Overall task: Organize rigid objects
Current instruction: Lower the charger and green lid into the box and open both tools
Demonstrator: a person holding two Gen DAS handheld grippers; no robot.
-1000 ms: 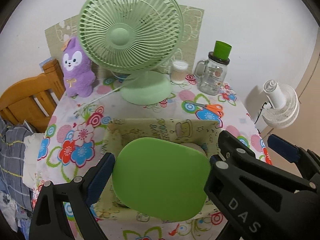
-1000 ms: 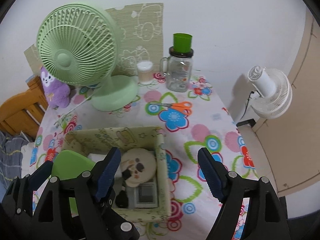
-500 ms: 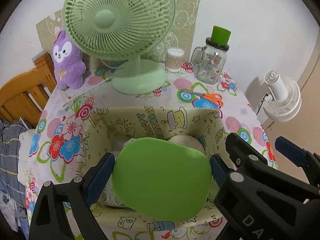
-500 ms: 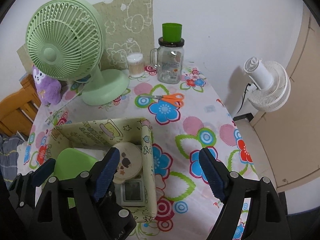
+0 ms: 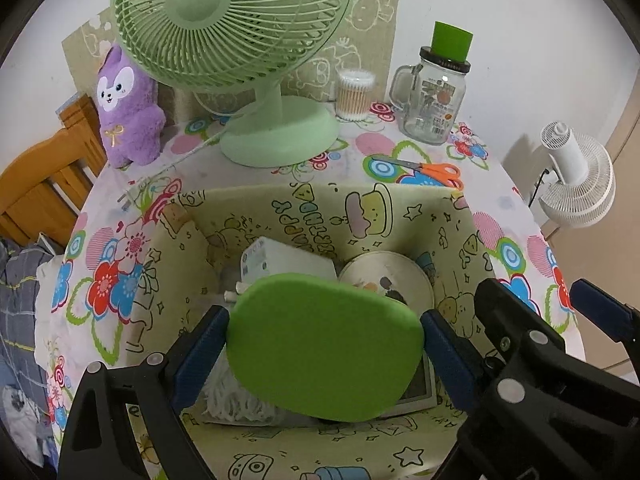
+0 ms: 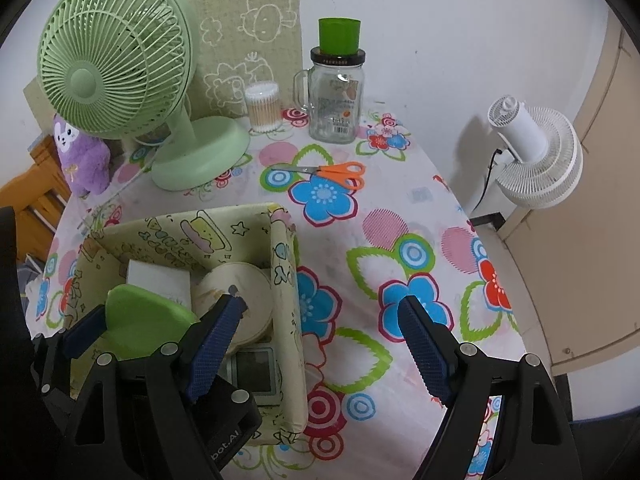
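Left tongs point(image 5: 325, 334) of mine clamp the green lid point(image 5: 324, 346) over the box point(image 5: 460, 220), hiding its contents at 6 o'clock; right tongs point(image 6: 322, 344) gape empty.

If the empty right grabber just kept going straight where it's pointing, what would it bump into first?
Probably nothing but the flowered tablecloth. The right gripper is open over bare cloth beside the fabric box. The orange scissors lie farther ahead, though depth is hard to judge.

Hidden under the green lid point(image 5: 326, 346): most of the grey device point(image 6: 254, 372) and white cloth point(image 5: 236, 400) in the box point(image 5: 372, 216); jar point(image 5: 436, 104) label too small to read.
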